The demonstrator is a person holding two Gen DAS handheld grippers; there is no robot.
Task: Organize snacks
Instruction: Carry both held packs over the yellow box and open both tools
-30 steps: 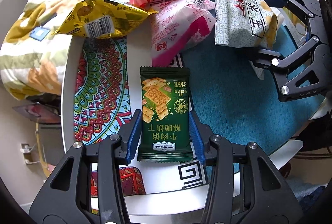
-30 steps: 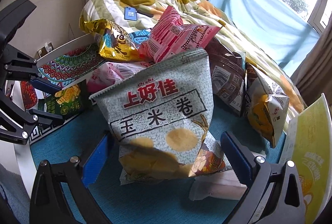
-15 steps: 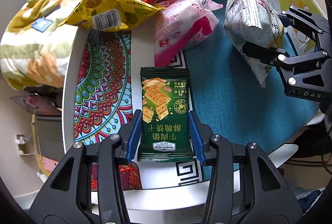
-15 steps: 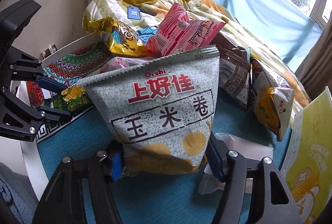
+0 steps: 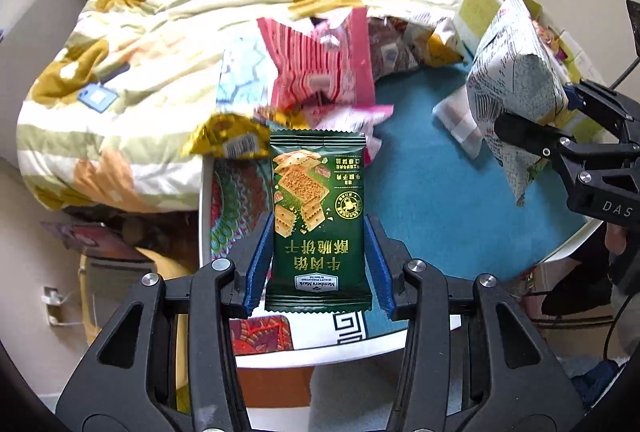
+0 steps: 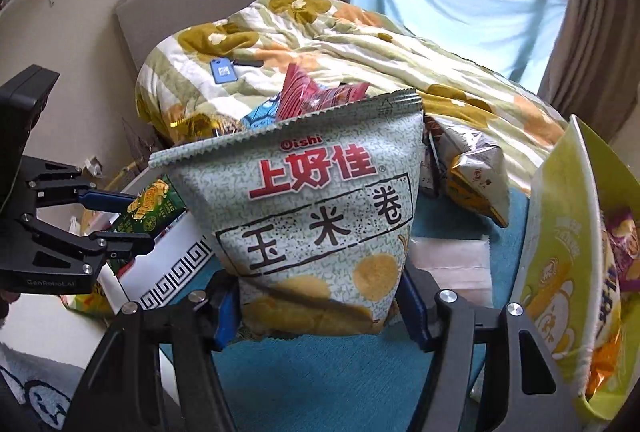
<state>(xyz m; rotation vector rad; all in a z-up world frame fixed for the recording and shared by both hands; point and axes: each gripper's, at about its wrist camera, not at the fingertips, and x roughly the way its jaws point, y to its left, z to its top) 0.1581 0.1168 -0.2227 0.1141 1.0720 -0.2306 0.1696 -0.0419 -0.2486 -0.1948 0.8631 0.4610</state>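
Both packets have come up off the round table since the earlier frames, and the right gripper's (image 6: pixel 320 310) jaws, wide around the corn-roll bag (image 6: pixel 316 224) a moment ago, have just been closing and now press on its lower part. That bag hangs upright over the teal cloth (image 6: pixel 320 372) near the table's right side, clear of the surface as far as the left wrist view shows. The left gripper (image 5: pixel 318 256) is clamped on the green cracker packet (image 5: pixel 318 216), pads on its two long edges, and holds it above the near left edge of the table (image 5: pixel 304 356), over the patterned mat (image 5: pixel 228 207). Remaining snacks, among them a pink striped bag (image 5: pixel 320 67) and a yellow foil packet (image 5: pixel 228 139), lie heaped at the far edge beside the quilt (image 5: pixel 140 43); a yellow-green paper bag (image 6: pixel 560 252) stands open at the right. Judgement: the corn-roll bag is light, air-filled and crushable, with slick film, so a hold low on the sides with modest pressure suits it. The cracker packet appears flat, stiffer and brittle inside; edge grip at mid-length is sound.
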